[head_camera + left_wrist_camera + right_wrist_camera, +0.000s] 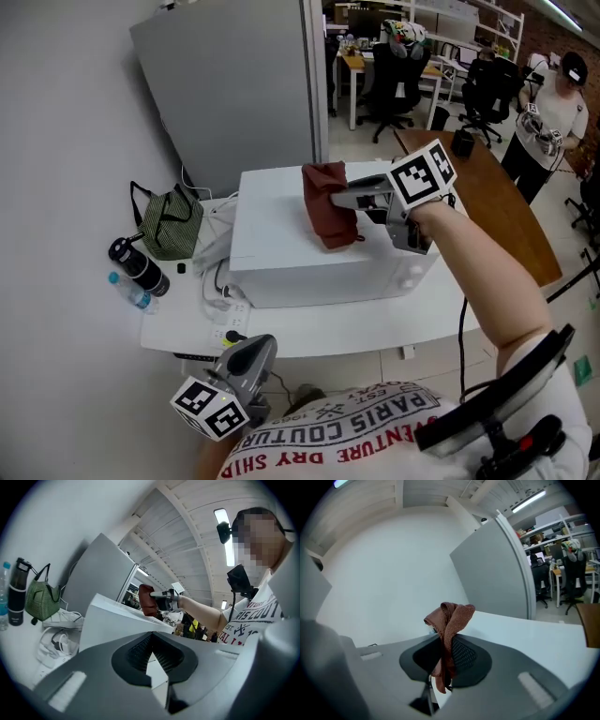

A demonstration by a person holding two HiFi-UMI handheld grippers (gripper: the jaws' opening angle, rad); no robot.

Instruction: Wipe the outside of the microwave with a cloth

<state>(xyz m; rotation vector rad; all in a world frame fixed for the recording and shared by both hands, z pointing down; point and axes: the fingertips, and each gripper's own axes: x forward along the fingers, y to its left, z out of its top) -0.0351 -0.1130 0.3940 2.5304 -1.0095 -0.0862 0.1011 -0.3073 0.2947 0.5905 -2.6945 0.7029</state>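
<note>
1. Right now the right gripper [352,200] is reaching over the white microwave [281,253], with its jaws clamping a red-brown cloth [328,217].
2. In the right gripper view the cloth is bunching up above the jaws. Its lower end is trailing down between them, partly hidden by the pads.
3. Whether the cloth is touching the microwave's top, I cannot tell. In the left gripper view the microwave's edge is cutting off the cloth's lower part.
4. The left gripper [255,345] is hanging low by the table [375,323] edge, well apart from the cloth. Its jaws are closed together on nothing.
5. The person's forearm is covering the microwave's front right corner.
6. Left of the microwave, a green bag [171,223] and a dark bottle [139,265] are standing. White cables [217,281] are tangling beside them and are hard to sort out.
</note>
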